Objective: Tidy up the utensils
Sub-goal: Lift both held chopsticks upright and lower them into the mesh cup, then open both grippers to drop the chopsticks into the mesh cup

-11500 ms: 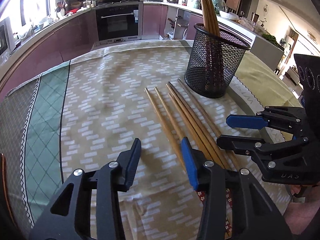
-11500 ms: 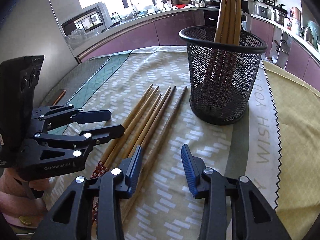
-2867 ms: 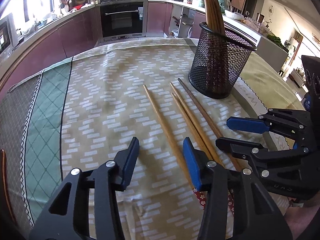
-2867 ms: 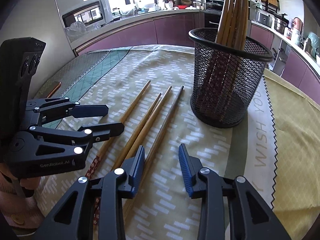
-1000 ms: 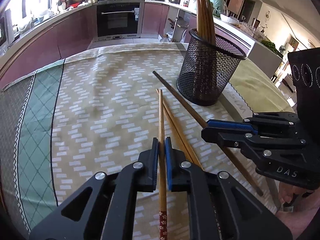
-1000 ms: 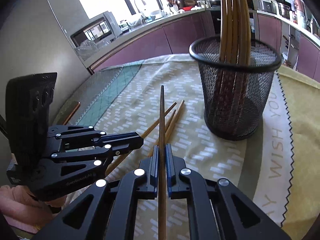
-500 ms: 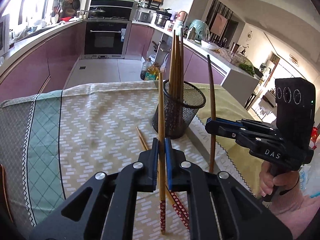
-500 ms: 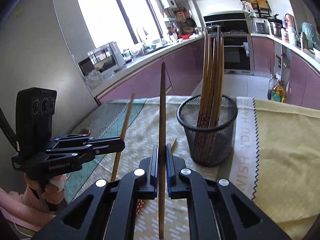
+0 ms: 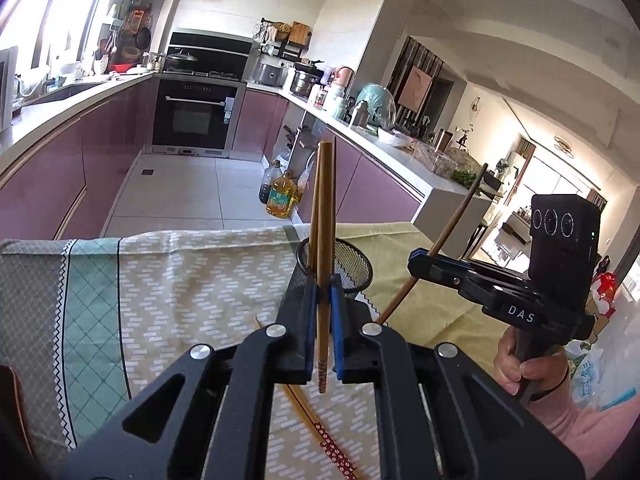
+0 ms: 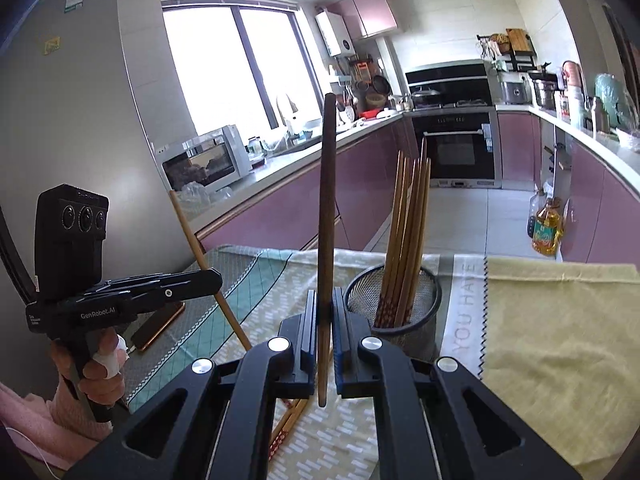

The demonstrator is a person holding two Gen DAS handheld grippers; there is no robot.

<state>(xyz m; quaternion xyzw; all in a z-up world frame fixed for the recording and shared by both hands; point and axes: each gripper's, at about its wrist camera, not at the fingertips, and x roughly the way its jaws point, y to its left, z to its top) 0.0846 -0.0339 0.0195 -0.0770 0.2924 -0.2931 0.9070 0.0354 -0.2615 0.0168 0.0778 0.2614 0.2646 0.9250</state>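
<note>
Since the earlier frame you have been lifting both grippers off the patterned beige tablecloth (image 9: 192, 280), each taking one stick up. Your left gripper (image 9: 323, 308) is clamping a light wooden chopstick (image 9: 325, 216) upright in the centre of its view; your right gripper (image 10: 323, 320) is clamping a darker brown chopstick (image 10: 326, 208).

The black wire-mesh holder (image 10: 416, 308), right of centre in the right wrist view, is already keeping several chopsticks. Two remaining chopsticks (image 9: 308, 416) are lying at the lower centre. Above the holder's rim the room is free, but the standing sticks are narrowing the opening.
</note>
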